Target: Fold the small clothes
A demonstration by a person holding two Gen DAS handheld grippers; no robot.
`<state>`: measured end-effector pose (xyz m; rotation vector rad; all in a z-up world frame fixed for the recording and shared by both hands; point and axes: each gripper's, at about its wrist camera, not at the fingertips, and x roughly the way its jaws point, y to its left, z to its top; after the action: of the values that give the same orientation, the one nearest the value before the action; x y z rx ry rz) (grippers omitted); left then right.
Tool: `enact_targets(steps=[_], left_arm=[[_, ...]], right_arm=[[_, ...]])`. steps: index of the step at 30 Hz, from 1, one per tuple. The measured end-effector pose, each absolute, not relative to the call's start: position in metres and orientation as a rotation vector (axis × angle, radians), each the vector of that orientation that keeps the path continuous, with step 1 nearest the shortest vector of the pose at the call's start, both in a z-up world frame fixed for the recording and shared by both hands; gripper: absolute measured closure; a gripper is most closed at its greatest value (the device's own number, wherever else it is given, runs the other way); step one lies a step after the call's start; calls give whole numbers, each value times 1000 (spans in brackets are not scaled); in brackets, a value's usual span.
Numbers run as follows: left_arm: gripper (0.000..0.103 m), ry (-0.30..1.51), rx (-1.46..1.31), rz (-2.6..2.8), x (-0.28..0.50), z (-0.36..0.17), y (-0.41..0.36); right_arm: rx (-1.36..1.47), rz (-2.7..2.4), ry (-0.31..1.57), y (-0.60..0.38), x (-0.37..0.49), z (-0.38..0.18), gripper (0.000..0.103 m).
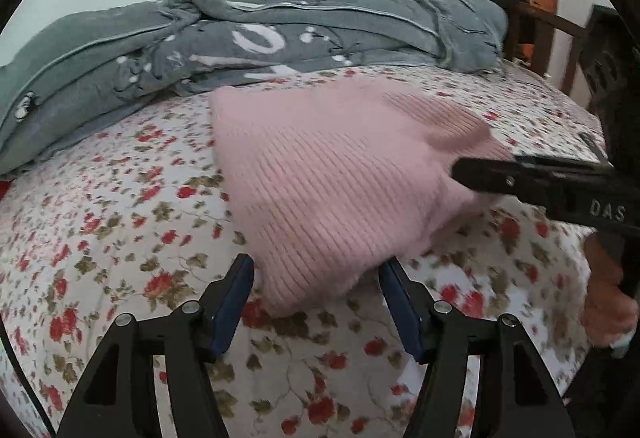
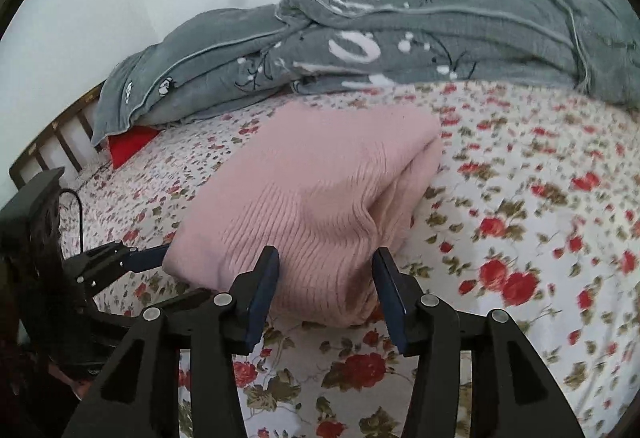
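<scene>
On a bed with a rose-print sheet (image 1: 120, 222), a folded pink knit garment (image 1: 320, 173) lies in the middle, its long axis running away from the person toward a rumpled grey blanket (image 1: 248, 37) at the far side. At its left near corner, the left gripper (image 1: 316, 302) has its jaws apart, the corner sitting just ahead between them, unpinched. At its right near end, the right gripper (image 2: 326, 286) also has its jaws apart, straddling the thick folded edge without clamping. Both stand about equally close; the garment lies straight ahead of each.
</scene>
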<state>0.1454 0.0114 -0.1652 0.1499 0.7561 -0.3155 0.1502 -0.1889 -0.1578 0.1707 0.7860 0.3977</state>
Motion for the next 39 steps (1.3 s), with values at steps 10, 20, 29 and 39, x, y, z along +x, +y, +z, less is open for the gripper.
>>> enact_targets(steps=[10, 20, 29, 39], left_arm=[[77, 766, 123, -317, 144, -163, 31], [53, 662, -94, -452, 138, -128, 69], [53, 690, -183, -384, 179, -139, 53], [53, 693, -230, -393, 185, -151, 60]], right_arm=[[194, 386, 810, -201, 159, -166, 96], [217, 401, 624, -228, 151, -129, 73], [325, 373, 816, -205, 222, -162, 49], [355, 346, 787, -214, 235, -169, 63]])
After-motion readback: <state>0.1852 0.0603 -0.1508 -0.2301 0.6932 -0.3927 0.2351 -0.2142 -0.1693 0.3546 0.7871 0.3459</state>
